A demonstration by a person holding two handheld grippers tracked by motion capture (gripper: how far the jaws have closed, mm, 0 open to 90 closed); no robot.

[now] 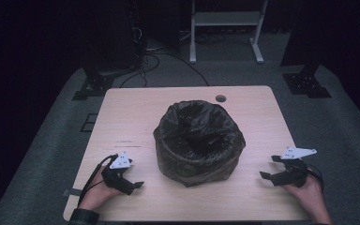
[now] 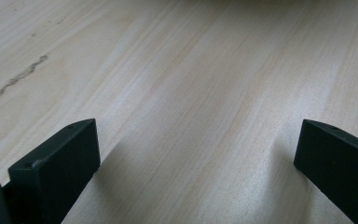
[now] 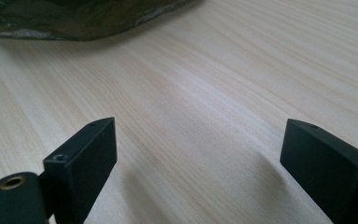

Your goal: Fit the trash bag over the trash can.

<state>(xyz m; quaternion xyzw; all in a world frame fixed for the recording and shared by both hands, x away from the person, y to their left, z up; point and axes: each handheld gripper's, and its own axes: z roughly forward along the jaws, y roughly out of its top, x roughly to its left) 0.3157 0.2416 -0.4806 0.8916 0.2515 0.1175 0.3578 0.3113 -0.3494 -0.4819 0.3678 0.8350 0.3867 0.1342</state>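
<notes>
With fingers spread wide, the left gripper (image 1: 130, 180) and right gripper (image 1: 271, 169) are best brought to the bin bag (image 1: 198, 140) rim at 9 and 3 o'clock

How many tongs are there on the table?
2. The left tongs sit near the table's front left edge, open, beside the black bin bag. The right tongs sit at the front right, open too, on the bag's other side.

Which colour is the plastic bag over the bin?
Black, glossy bag; best seen in the high view.
</notes>
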